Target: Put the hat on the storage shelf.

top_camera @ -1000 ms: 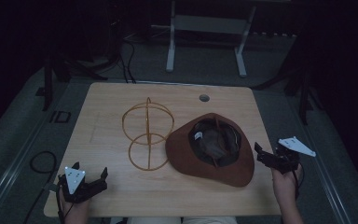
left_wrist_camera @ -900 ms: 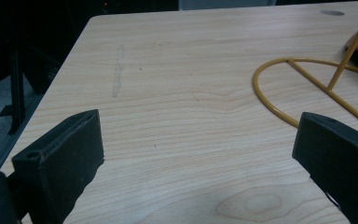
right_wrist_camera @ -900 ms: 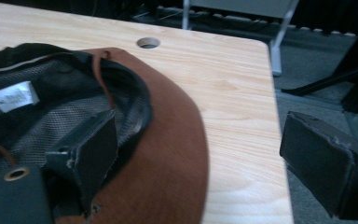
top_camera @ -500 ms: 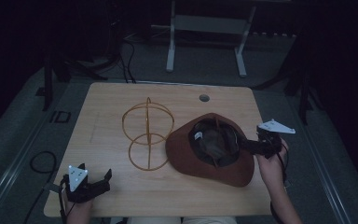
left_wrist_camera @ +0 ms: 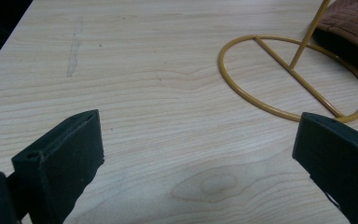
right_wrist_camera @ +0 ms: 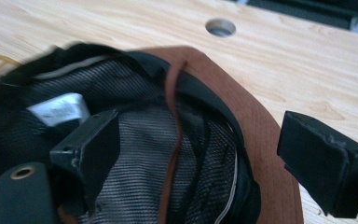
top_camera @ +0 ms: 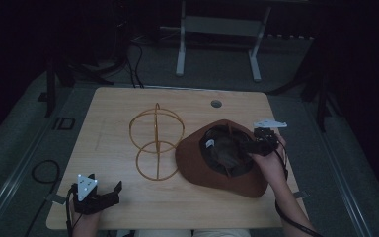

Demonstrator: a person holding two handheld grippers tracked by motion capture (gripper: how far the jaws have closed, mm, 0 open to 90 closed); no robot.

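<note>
Hat [top_camera: 222, 163] brim is now sitting between my right gripper [right_wrist_camera: 205, 154] jaws, wide open, holding nothing; I'm moving in to grip

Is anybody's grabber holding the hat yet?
No, nothing is held. The right gripper is open, one jaw inside the hat, one outside its brim. The left gripper is open over bare table.

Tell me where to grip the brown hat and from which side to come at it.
Grip the hat at its brim and inner band on the person's right side, coming down from the right. It lies crown down with the opening up, so that edge stands free to pinch. The right tongs are open and already straddle it, one jaw inside over the mesh lining, one outside over the brim.
</note>
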